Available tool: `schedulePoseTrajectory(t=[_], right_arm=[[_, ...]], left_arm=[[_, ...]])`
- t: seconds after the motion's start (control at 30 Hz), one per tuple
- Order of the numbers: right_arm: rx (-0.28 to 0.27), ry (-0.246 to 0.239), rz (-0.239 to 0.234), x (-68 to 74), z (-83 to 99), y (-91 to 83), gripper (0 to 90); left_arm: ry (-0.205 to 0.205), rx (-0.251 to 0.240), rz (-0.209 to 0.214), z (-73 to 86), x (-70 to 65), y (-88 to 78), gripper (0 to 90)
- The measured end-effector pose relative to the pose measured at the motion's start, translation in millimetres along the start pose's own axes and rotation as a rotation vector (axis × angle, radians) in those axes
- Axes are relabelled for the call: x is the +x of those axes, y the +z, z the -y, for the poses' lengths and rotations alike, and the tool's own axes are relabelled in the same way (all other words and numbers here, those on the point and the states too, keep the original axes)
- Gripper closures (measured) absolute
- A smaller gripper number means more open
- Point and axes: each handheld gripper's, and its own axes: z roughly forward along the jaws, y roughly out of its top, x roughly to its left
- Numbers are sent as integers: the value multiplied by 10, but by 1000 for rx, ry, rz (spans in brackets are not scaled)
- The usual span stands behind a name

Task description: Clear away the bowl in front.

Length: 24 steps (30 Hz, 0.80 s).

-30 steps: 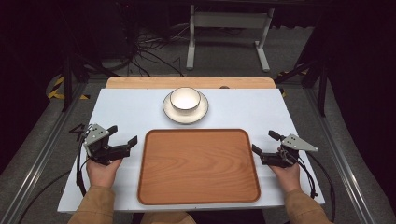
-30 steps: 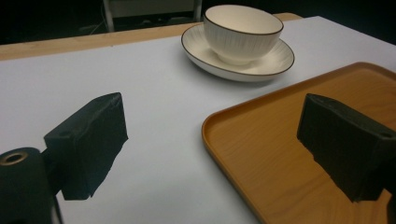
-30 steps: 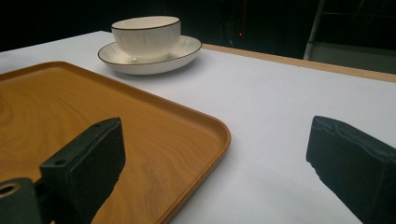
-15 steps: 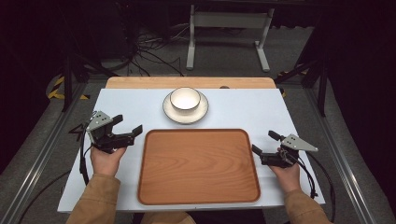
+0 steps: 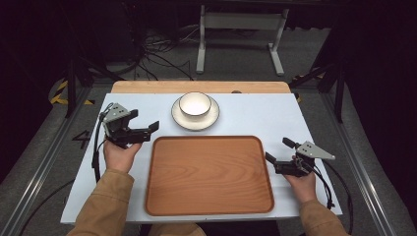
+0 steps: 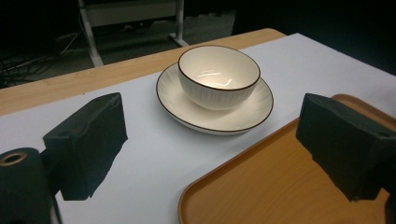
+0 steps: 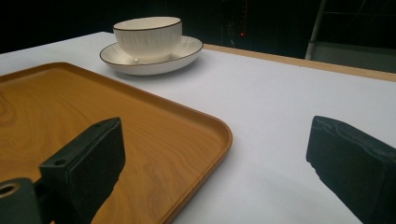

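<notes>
A white bowl (image 5: 195, 103) with a dark rim sits on a white saucer (image 5: 179, 118) at the back middle of the table; the bowl (image 6: 218, 76) and saucer (image 6: 243, 111) lie ahead of my left gripper, and the bowl (image 7: 148, 35) also lies far ahead of my right gripper. An empty wooden tray (image 5: 209, 175) lies in front of them. My left gripper (image 5: 147, 129) hovers open beside the tray's back left corner, its jaws pointing toward the saucer. My right gripper (image 5: 278, 150) rests open at the tray's right edge (image 7: 219, 140), nothing between its jaws.
The white table top (image 5: 260, 115) has a wooden strip (image 5: 147, 87) along its far edge. Beyond it, on the dark floor, stand a metal frame (image 5: 241, 29) and loose cables (image 5: 157, 54).
My left gripper has moved forward and to the right, from beside the tray's left edge to near its back left corner, closer to the saucer. The right gripper has stayed still.
</notes>
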Motion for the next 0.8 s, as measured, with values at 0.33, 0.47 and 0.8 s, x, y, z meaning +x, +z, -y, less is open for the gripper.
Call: schedulePoseTrajectory(t=[0.33,0.47,0.8], right_arm=[[5,-2,0,-1,3,-5,50],[5,-4,1,-2,3,-4,50],[4,-3,-1,-4,2,-3,50]], left_arm=[[-12,57,27,-185,-11,265,106],[2,68,26,-259,-9,336,110],[-3,77,27,-465,-23,532,116]])
